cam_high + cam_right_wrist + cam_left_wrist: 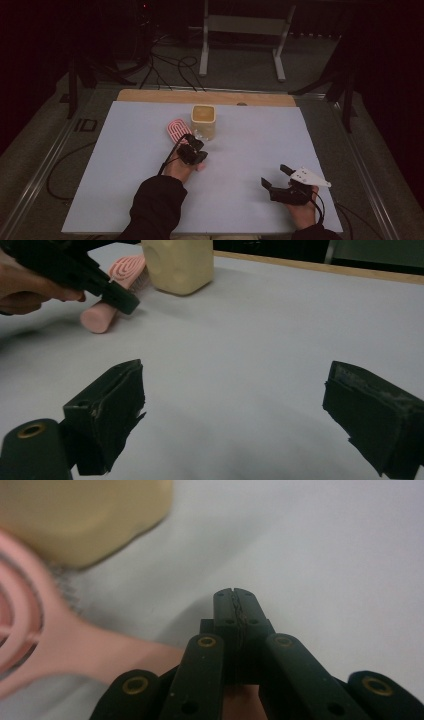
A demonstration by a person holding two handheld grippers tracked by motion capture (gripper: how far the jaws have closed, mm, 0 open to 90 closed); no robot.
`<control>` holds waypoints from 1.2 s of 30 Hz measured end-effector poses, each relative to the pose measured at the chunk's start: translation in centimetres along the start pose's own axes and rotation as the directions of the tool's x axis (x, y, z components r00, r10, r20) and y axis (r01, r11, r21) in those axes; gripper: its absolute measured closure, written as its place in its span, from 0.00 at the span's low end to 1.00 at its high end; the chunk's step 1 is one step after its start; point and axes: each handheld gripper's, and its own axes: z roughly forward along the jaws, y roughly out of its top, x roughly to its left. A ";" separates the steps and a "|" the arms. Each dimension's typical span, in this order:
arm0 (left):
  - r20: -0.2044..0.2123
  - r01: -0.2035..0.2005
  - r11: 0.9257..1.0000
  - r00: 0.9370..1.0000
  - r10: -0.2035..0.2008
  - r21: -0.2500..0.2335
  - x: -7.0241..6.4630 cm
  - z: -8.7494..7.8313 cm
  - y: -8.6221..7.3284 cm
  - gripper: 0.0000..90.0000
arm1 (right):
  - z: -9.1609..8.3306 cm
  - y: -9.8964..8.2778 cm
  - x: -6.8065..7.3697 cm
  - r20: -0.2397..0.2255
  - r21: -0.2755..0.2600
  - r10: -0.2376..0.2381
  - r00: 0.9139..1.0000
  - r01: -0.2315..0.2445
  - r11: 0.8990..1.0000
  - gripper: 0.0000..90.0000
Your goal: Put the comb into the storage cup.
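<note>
White worktop [250, 165] carries 1 pink hairbrush [177, 130] touching 1 yellow container [203, 121]. Left tool [194, 150] is clenched on nothing beside the brush handle; right tool [276, 176] gapes, released, well apart.

Left gripper [235, 597] has its fingers pressed together, empty; right gripper [235, 405] rests with fingers spread wide.
</note>
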 end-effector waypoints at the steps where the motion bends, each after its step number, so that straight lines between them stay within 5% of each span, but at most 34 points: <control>1: -0.002 -0.001 1.000 1.000 0.001 0.004 0.1 -0.2 -0.2 1.00 | 0.0 0.0 0.0 -0.001 0.001 0.000 1.000 0.000 1.000 0.10; 9: -0.010 -0.036 0.998 0.999 0.036 0.048 0.4 -1.7 -1.4 1.00 | 0.0 0.0 0.0 0.000 0.003 0.000 1.000 0.000 1.000 0.10; 22: -0.016 -0.026 0.997 0.999 0.027 0.075 1.8 -4.4 -4.1 1.00 | 0.1 0.0 0.2 -0.002 0.007 -0.004 1.000 0.004 1.000 0.10; 36: -0.036 -0.016 0.994 0.999 0.020 0.108 2.8 -5.4 -6.5 1.00 | 0.2 -0.1 0.1 0.000 0.010 -0.004 1.000 0.004 1.000 0.10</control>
